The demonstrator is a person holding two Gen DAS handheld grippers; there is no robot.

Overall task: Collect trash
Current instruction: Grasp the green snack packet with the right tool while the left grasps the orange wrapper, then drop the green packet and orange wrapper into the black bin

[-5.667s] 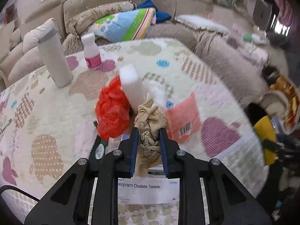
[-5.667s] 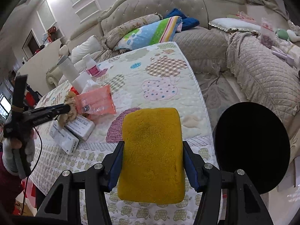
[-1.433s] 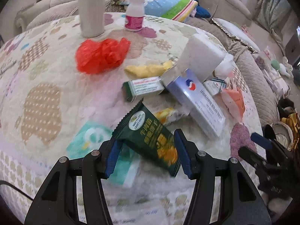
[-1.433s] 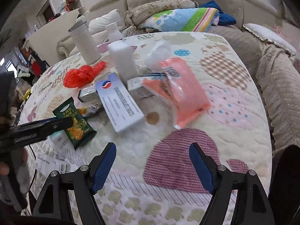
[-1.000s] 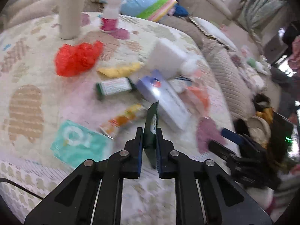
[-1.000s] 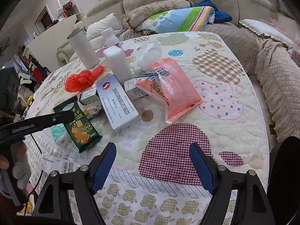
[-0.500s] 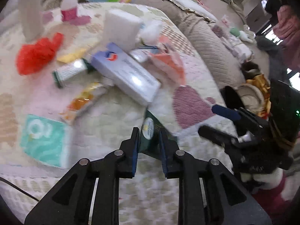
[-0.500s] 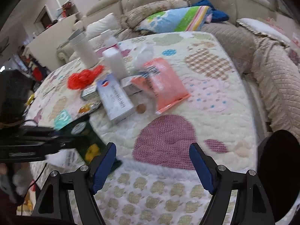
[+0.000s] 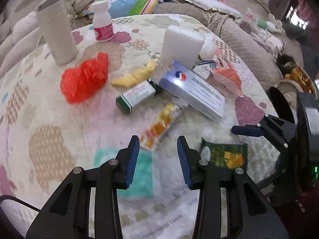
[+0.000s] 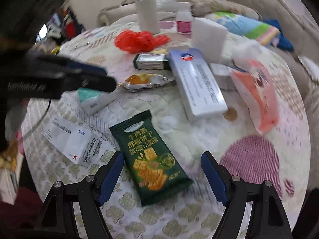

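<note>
A green cracker packet (image 10: 151, 157) lies flat on the quilted table (image 10: 199, 131) near its front edge, loose. My right gripper (image 10: 162, 171) stands open over it, a finger on each side and neither pad touching it. In the left wrist view the packet (image 9: 224, 155) lies to the right of my left gripper (image 9: 157, 145), whose jaws are opening with nothing between them. Ahead of the left gripper lie an orange snack wrapper (image 9: 163, 123) and a red plastic bag (image 9: 83, 81). The left gripper (image 10: 95, 77) shows blurred at the left of the right wrist view.
A long white and blue medicine box (image 9: 195, 93), a green box (image 9: 137, 96), a teal packet (image 9: 127, 173), a pink pouch (image 9: 227, 77), a white foam block (image 9: 181, 45), a tumbler (image 9: 57, 35) and a pill bottle (image 9: 102, 24) crowd the table. Sofas ring it.
My left gripper has let go of the green packet and its jaws have parted. The packet now lies on the table, and my right gripper has swung over it.
</note>
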